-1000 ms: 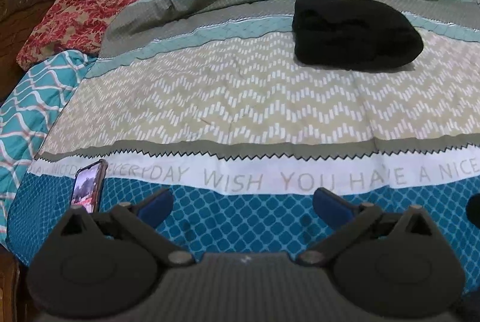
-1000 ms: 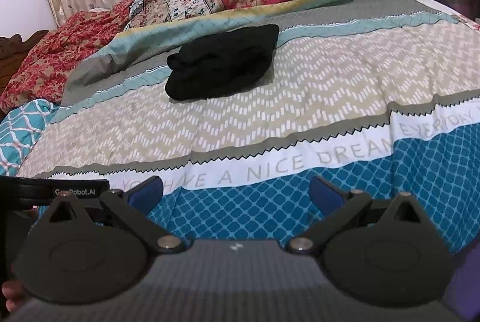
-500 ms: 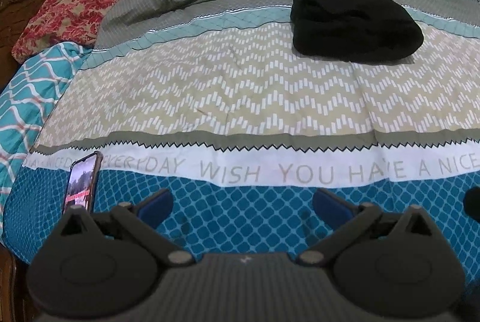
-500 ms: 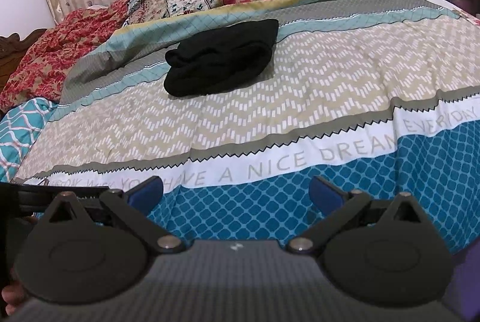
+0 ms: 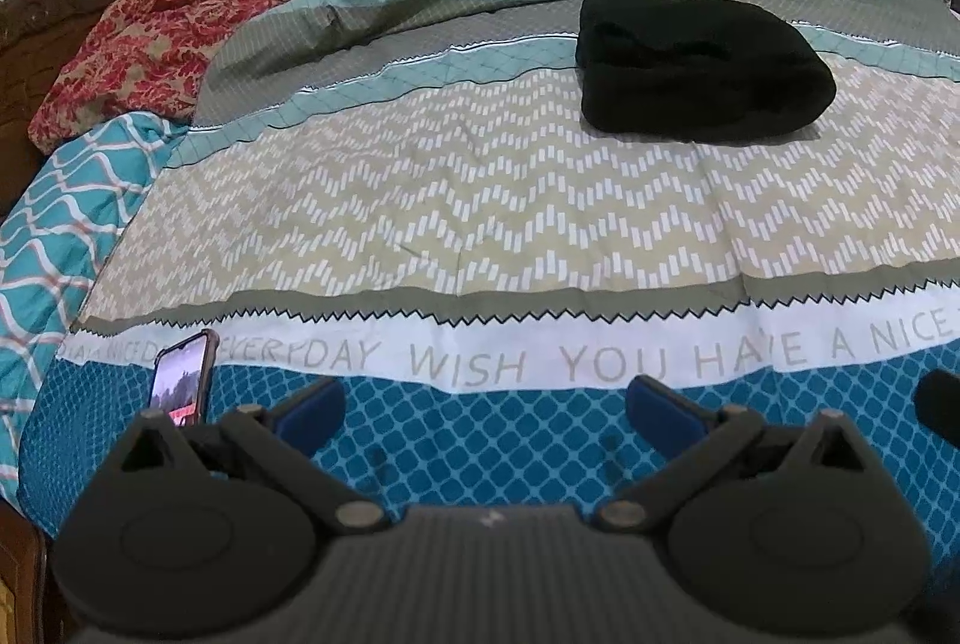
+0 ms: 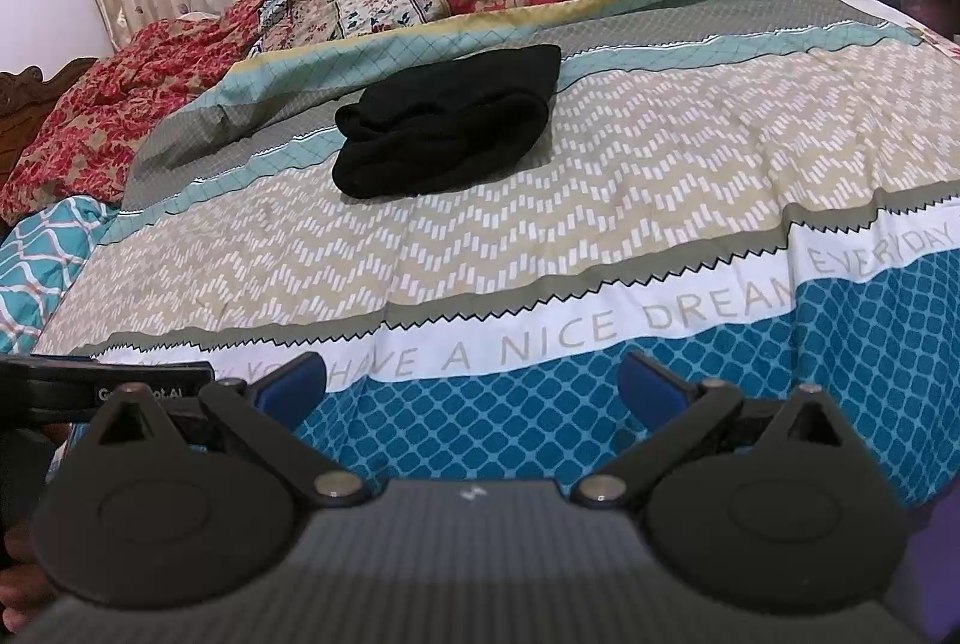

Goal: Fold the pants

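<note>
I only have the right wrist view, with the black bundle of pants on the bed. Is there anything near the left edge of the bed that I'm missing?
Observer: Yes, a phone with its screen lit sits on the blue band of the bedspread, just left of the left gripper.
Operator: Is that gripper holding anything?
Observer: No, its jaws stand open and empty, well short of the pants.

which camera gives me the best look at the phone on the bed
The left wrist view. There the phone stands propped at the near left edge of the bedspread, screen lit, just behind the left gripper. The right wrist view does not show it; the left gripper's body fills that corner.
</note>
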`<action>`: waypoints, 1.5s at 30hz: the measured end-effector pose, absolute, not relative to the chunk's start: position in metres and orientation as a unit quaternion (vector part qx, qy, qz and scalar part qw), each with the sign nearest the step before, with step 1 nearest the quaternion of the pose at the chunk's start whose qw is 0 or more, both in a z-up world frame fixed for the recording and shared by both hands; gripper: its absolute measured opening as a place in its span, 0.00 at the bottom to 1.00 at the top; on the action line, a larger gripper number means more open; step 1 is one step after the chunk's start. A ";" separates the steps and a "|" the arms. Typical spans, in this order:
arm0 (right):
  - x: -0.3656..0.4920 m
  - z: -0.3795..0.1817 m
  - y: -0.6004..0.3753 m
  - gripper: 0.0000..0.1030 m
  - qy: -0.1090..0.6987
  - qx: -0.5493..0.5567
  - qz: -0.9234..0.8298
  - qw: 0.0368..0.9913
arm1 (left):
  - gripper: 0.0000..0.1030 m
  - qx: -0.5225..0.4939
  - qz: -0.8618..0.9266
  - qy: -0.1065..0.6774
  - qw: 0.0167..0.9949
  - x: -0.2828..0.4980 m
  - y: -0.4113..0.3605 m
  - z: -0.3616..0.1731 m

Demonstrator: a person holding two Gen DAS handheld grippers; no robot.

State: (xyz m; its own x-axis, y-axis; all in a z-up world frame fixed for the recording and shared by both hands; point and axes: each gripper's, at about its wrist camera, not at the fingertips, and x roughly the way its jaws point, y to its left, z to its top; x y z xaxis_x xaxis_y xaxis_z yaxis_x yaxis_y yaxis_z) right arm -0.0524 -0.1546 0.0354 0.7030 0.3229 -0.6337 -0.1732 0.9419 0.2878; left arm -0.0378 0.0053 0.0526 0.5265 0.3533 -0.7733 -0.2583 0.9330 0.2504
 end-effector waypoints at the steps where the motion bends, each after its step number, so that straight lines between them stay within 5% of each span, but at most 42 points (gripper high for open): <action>1: -0.052 0.035 -0.155 1.00 0.360 0.104 0.136 0.917 | 1.00 0.053 0.175 0.455 0.871 -0.038 0.006 0.052; 45: -0.052 0.032 -0.163 1.00 0.363 0.121 0.124 0.915 | 1.00 0.051 0.150 0.463 0.872 -0.040 -0.003 0.052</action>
State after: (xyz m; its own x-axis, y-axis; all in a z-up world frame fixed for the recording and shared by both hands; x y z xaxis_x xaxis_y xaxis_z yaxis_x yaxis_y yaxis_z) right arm -0.0525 -0.1630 0.0325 0.7054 0.3157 -0.6346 -0.1395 0.9396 0.3124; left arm -0.0401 -0.0034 0.0523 0.5263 0.3085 -0.7923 -0.2144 0.9499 0.2275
